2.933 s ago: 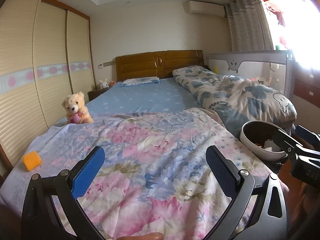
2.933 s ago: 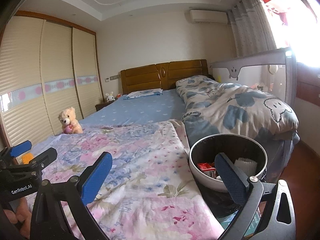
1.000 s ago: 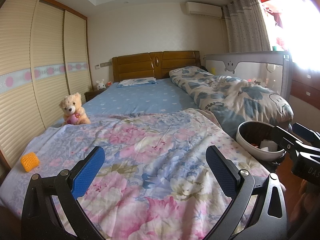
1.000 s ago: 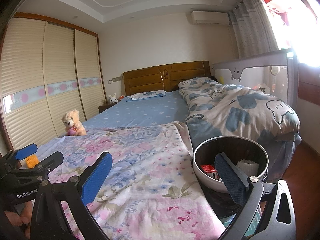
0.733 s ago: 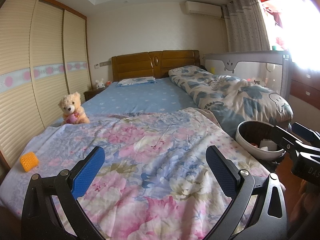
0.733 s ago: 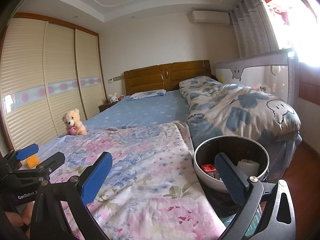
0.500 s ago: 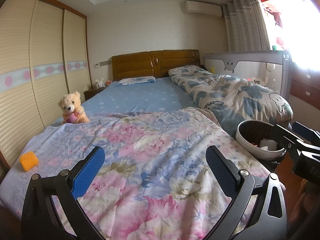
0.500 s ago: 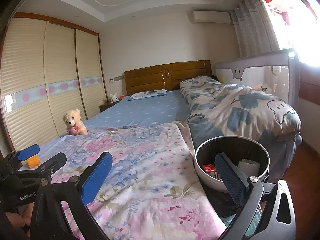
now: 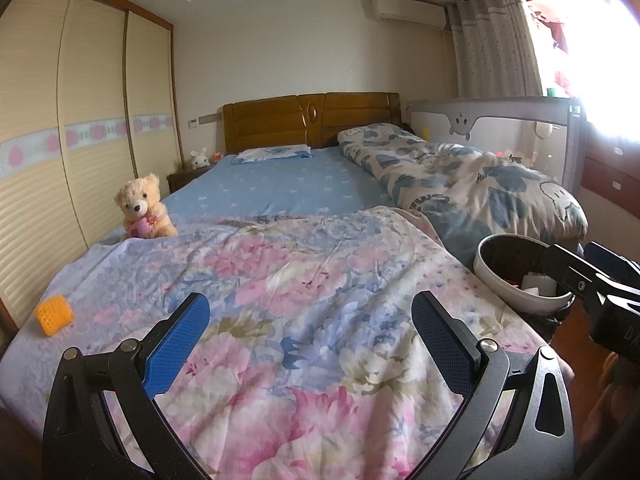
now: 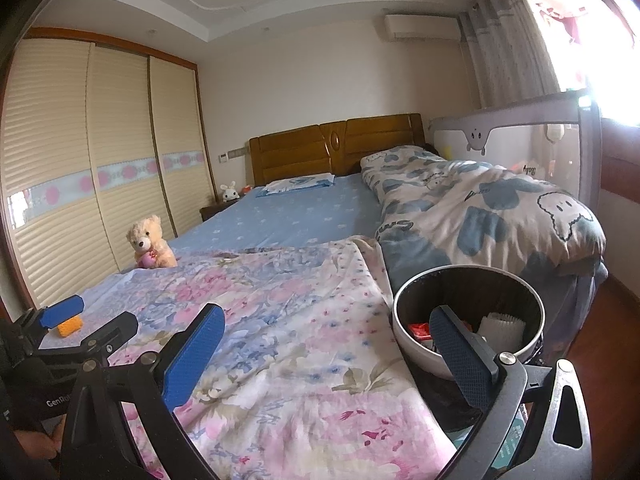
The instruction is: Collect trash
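The wide pink-and-blue floral bedspread (image 9: 304, 288) lies flat and bare across the near middle, giving open passage toward the far plain blue sheet (image 9: 280, 188). At its near left edge sits a small orange mesh block (image 9: 54, 315); farther left, a tan teddy bear (image 9: 143, 213) stands upright. The rumpled white-and-blue quilt (image 10: 492, 208) heaps along the right, and the round white-rimmed trash bin (image 10: 404, 344) stands just beside the bed's right edge
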Tool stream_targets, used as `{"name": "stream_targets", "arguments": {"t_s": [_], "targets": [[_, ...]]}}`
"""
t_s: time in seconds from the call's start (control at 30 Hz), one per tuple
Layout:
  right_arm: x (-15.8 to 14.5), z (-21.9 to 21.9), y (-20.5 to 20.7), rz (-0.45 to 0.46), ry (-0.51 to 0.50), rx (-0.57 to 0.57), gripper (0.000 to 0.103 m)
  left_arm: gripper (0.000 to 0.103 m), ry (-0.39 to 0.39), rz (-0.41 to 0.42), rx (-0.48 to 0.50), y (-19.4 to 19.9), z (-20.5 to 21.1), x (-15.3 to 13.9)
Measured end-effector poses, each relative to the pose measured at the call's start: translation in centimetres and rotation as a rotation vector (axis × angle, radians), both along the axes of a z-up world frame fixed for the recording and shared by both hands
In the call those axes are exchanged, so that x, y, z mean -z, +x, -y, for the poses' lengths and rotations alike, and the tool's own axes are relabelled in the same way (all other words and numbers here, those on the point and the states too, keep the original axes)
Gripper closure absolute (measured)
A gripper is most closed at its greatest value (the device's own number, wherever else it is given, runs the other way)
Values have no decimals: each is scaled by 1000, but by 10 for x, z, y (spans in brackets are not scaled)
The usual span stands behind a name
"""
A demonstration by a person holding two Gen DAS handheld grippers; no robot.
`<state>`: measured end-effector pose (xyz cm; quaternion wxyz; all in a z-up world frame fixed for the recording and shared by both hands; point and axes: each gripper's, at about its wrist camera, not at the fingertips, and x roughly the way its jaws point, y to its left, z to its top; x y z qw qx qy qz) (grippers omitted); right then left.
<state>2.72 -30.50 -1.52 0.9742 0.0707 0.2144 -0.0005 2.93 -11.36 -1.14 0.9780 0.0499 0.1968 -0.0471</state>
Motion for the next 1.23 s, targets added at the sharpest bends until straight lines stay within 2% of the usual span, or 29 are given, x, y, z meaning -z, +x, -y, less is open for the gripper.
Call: {"name": "stream_targets", "arguments": {"t_s": [0.87, 1.23], "targets": [[3, 4, 0, -8, 7, -9, 0, 0, -17, -18, -5, 9, -9, 1], [10, 5, 8, -46, 17, -4, 0, 0, -26, -36, -7, 12, -11, 6]]}}
